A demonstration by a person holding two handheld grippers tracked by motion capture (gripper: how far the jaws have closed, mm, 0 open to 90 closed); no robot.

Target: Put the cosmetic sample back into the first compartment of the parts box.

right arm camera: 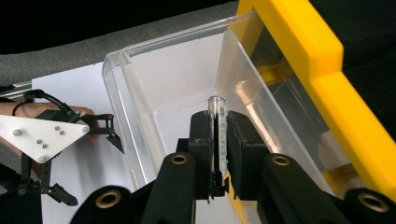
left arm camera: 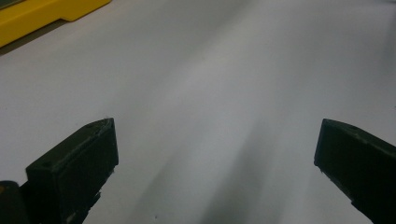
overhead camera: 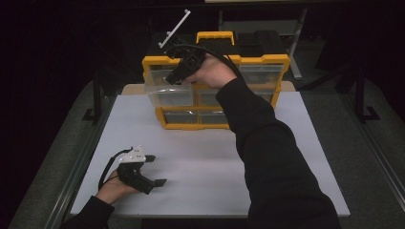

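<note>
Near the person, the left claw (overhead camera: 154, 169) rests low over the white tabletop (overhead camera: 200, 157) with its jaws wide apart and nothing between them. It looks like it is just waiting. Farther off, the right claw (right arm camera: 219, 140) is squeezed shut on a thin clear tube (right arm camera: 218, 130) — and holds it over the pulled-out clear drawer (right arm camera: 140, 116) of the yellow box (overhead camera: 267, 62). The carry looks done — what is left is to lower the tube, let go and push the drawer in.

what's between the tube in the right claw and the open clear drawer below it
Nothing visible. The right claw is shut on the clear tube and holds it over the pulled-out clear drawer, whose inside looks bare beneath it.
</note>
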